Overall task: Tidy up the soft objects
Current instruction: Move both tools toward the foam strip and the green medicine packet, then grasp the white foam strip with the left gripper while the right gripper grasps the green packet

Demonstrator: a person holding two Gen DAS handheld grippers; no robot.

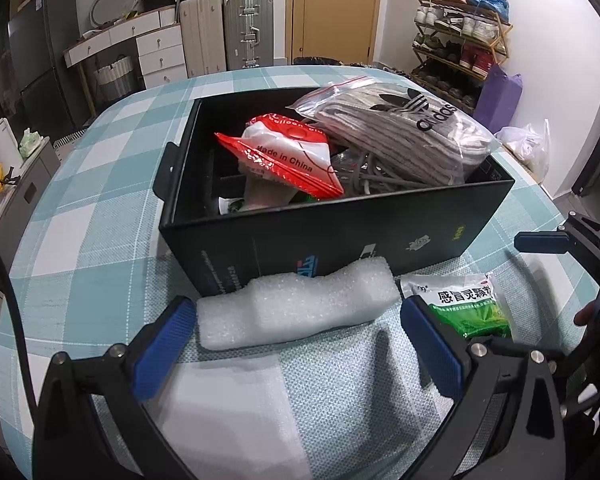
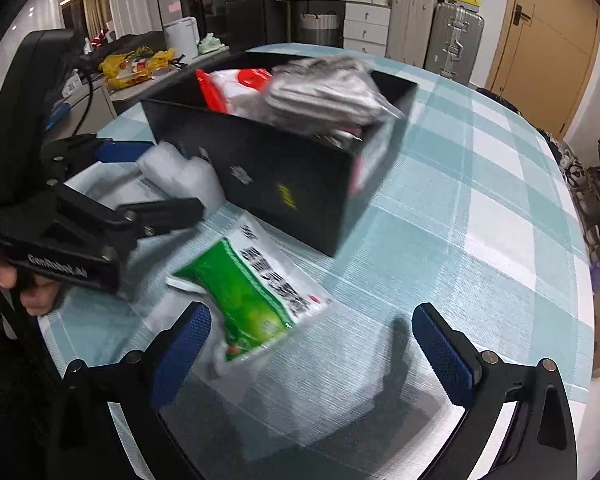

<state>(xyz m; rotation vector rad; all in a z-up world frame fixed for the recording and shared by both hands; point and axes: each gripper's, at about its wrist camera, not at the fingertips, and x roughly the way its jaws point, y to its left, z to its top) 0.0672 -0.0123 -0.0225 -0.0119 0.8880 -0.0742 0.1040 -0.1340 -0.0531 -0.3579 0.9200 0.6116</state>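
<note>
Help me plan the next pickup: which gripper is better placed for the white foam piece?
Left. The left gripper is open with the white foam piece lying directly ahead between its fingers. The right gripper is open beside the green medicine packet instead.

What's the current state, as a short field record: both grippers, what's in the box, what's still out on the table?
left gripper: open, straddling white foam piece
right gripper: open, empty, near green medicine packet
black box: holds red-white bag, bagged grey socks, grey cords
still out: foam, packet, on checked tablecloth
</note>
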